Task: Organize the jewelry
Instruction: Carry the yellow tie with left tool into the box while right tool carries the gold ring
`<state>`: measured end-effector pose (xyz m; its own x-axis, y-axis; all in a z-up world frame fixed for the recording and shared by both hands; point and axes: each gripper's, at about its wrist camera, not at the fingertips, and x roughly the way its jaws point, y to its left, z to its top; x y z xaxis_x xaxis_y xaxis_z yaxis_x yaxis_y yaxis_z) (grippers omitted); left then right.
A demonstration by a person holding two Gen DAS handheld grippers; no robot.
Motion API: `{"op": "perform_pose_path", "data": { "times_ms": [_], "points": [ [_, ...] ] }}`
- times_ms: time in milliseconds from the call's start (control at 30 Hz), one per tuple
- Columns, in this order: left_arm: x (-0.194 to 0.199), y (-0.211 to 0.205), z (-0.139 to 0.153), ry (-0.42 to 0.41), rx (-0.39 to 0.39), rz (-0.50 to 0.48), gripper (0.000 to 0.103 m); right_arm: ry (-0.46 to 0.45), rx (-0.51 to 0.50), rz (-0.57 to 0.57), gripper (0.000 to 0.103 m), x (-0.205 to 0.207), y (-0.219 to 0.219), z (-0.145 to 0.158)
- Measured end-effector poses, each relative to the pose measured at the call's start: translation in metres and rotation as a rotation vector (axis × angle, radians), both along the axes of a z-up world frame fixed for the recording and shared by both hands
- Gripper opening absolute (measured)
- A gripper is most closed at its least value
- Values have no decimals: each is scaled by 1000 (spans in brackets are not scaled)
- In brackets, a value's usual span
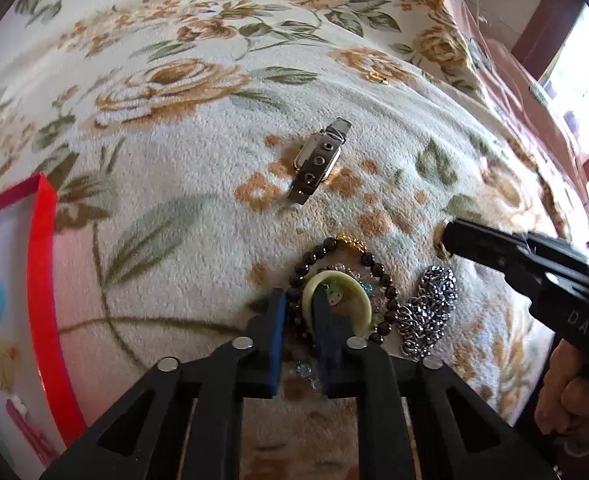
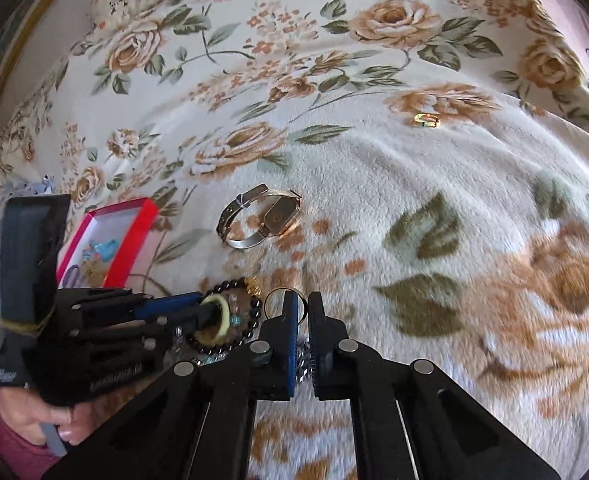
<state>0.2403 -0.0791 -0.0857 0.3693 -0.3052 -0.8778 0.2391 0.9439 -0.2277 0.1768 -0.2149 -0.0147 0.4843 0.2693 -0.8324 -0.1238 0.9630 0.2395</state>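
Left tool [image 1: 299,312] astride pale ring [image 1: 358,296]

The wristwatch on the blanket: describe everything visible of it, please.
The wristwatch is silver-toned metal with a dark rectangular face in a slightly golden case and a band with punched holes, fastened into a loop. It rests on its side on the floral blanket, loop open to the right wrist camera. It lies beyond the pile of bracelets, between the red box and a small gold ring. Neither gripper touches it.
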Motion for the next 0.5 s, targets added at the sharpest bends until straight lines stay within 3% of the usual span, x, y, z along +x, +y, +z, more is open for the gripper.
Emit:
{"op": "perform_pose_path", "data": {
  "times_ms": [267, 500],
  "points": [
    [-36, 21, 16, -23, -8, -6, 9, -24, 38, -18, 4, -13, -9, 10],
    [-65, 52, 32, -19, -12, 74, 10, -19, 58, -2, 4, -20, -2, 10]
  ]
}}
